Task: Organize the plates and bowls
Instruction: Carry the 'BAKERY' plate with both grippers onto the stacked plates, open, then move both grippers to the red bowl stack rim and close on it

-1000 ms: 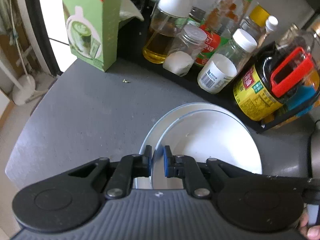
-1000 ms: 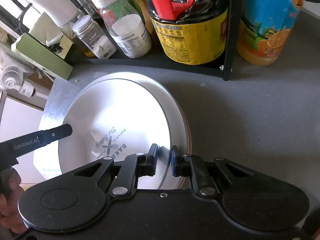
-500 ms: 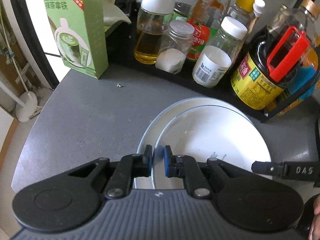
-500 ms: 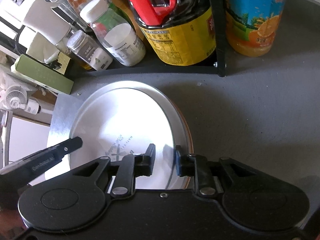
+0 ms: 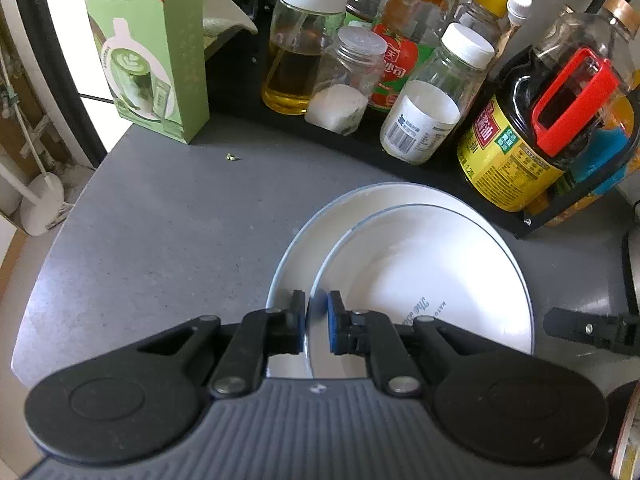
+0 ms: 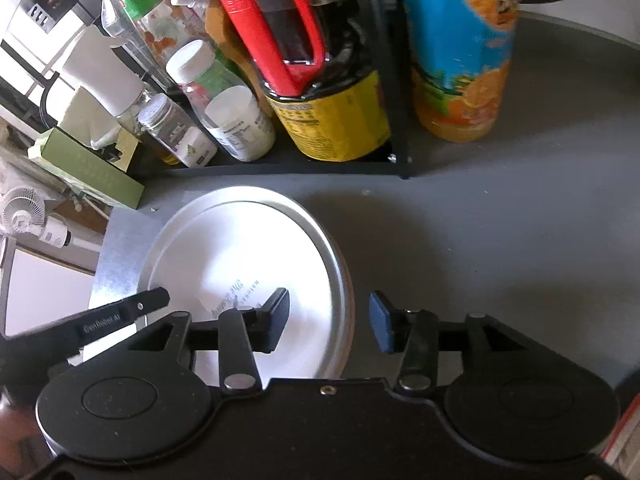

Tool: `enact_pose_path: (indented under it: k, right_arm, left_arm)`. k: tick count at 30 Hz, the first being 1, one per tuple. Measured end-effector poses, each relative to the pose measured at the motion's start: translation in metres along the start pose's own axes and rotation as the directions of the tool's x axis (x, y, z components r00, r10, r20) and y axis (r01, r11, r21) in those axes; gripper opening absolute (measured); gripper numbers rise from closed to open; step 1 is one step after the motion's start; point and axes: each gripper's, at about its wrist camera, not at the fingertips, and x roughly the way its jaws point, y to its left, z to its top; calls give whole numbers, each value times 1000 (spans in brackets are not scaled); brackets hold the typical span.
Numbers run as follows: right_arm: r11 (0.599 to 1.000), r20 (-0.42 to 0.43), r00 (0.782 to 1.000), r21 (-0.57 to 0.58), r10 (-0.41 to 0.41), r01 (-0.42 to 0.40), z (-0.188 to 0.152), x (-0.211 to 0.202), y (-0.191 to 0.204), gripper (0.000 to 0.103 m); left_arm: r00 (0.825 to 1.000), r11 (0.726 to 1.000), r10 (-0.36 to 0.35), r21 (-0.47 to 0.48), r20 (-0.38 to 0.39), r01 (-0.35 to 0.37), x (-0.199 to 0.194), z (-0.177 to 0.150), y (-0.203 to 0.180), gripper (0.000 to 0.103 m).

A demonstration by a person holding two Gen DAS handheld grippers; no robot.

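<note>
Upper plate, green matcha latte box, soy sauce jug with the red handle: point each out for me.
upper plate (image 5: 432, 264), left wrist view, bare white centre.
green matcha latte box (image 5: 140, 60), left wrist view, front face with the cup picture.
soy sauce jug (image 6: 336, 120), right wrist view, yellow label below the red handle.

A grey countertop (image 5: 168, 216) bears 2 stacked white plates (image 5: 420, 256), a green matcha latte box (image 5: 148, 52), a black condiment rack (image 5: 360, 148) and an orange juice bottle (image 6: 460, 52).
</note>
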Motion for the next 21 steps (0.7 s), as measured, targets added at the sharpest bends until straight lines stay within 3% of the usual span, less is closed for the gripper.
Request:
enact_pose_path:
  k: [3,7,10,12,14,16,21]
  right_arm:
    - [1000,5,1000,21,10,-10,-6,-8,-7,46]
    - [999,22,999,-17,31,-31,-11,-24,-9,61]
    - [997,25,998,-37,62,-61,-12,-38,-14,63]
    - [995,35,996,-45,86,-84,-13,-52,-20,64]
    - [993,57,993,-56,103,-100,-16,-68,-28,81]
    - [992,88,989,-60,116,-111,-19,-85,-37,91]
    - [987,132,980,-72,150,-141,-27,-119,-61,99]
  left_arm:
    - [1000,1000,-11,-23,-16,11,-1,2,2,13]
    - [999,998,38,-41,-1,-38,-13,3,-2,20]
    - [996,996,75,-45,37,-73,-29,0,-12,44]
    - [997,995,61,-82,51,-56,-40,-4,-18,62]
    - [998,994,39,-106,59,-33,-49,-9,-28,71]
    - [997,995,45,-89,70,-38,-57,-14,-43,73]
    - [993,998,42,-52,107,-37,-74,-26,-85,76]
